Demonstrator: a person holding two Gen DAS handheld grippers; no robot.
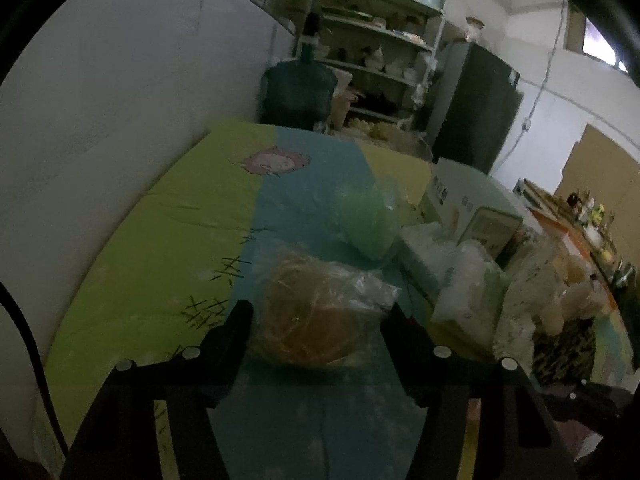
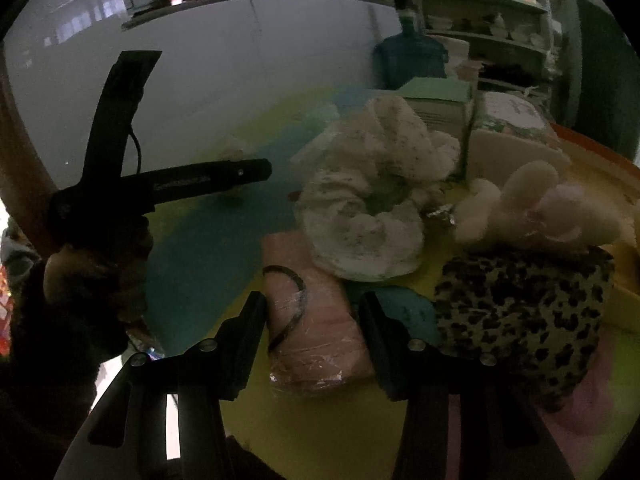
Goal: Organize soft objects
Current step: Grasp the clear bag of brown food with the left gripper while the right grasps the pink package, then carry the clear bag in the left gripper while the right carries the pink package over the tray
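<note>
In the left wrist view a clear plastic bag with a round orange-brown thing inside lies on the blue stripe of the bed sheet. My left gripper straddles it, jaws close on either side, and the bag rests on the sheet. In the right wrist view my right gripper is shut on a pink plastic-wrapped pack, which has a dark loop band lying on it. Behind the pack sit a white speckled fluffy cloth, a pale plush toy and a leopard-print soft piece.
A green plastic bag, white tissue packs and cardboard boxes crowd the bed's right side. A water jug, shelves and a dark fridge stand beyond. A hand holds the other tool at left.
</note>
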